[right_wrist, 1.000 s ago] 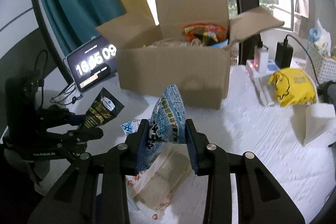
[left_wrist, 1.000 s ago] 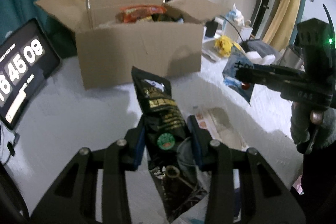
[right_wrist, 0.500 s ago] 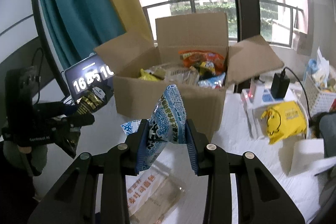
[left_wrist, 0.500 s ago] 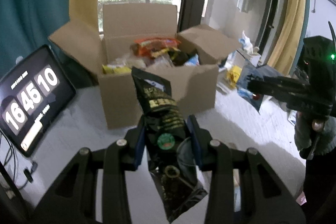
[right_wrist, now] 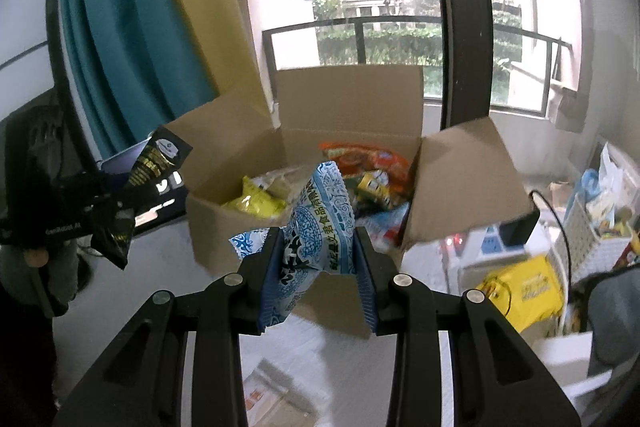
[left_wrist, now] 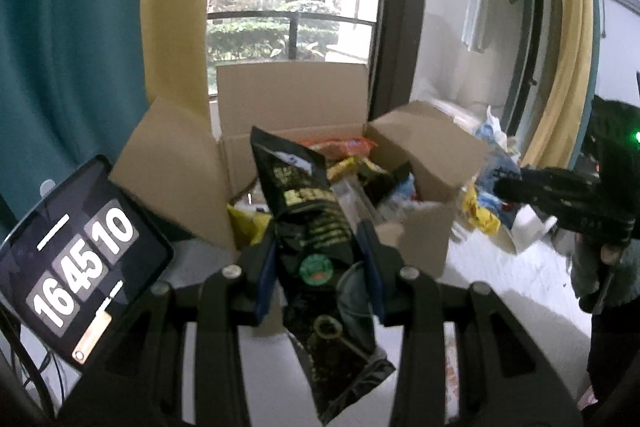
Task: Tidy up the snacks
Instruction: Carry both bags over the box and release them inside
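Note:
My left gripper (left_wrist: 318, 259) is shut on a black snack bag with gold print (left_wrist: 308, 211), held up at the near rim of an open cardboard box (left_wrist: 180, 179). My right gripper (right_wrist: 318, 259) is shut on a blue-and-white patterned snack bag (right_wrist: 320, 227), held just before the same box (right_wrist: 224, 227). The box holds several packets: orange, yellow and blue ones. In the right wrist view the left gripper and its black bag (right_wrist: 152, 163) show at the left. In the left wrist view the right gripper (left_wrist: 560, 195) shows at the right.
A tablet showing a clock (left_wrist: 76, 267) leans left of the box. A clear packet (right_wrist: 272, 395) lies on the white table below my right gripper. A yellow bag (right_wrist: 524, 291), a white basket (right_wrist: 592, 223) and chargers crowd the right side. Curtains and a window stand behind.
Both grippers have risen and moved toward the box with their bags, so the box's inside shows from above. The clock went from 16:45:09 to 16:45:10.

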Motion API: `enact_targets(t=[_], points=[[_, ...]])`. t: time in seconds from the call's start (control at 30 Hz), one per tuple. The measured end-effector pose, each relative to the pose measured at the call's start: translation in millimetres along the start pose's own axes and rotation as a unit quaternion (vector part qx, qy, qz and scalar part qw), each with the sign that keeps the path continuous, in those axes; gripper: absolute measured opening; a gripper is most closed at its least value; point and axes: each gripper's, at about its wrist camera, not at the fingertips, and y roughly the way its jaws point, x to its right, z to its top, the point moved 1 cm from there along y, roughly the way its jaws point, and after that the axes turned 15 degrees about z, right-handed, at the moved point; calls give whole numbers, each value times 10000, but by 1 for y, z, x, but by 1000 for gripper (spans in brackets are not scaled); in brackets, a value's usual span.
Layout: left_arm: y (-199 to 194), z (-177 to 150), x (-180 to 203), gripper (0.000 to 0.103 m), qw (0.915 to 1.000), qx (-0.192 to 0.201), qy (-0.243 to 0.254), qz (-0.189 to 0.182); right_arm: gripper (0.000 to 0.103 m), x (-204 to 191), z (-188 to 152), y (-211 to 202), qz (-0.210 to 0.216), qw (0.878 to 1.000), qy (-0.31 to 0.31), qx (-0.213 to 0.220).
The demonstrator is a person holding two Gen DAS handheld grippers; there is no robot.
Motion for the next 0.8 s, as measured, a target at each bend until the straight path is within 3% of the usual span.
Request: enact_targets(t=[0.5, 0.8], points=[[72, 58, -18, 39, 9989, 230, -49, 396, 37, 29, 53, 26, -33, 9993, -89, 354], [133, 82, -17, 39, 9972, 105, 164, 721, 37, 59, 74, 48, -244, 9982, 35, 544]])
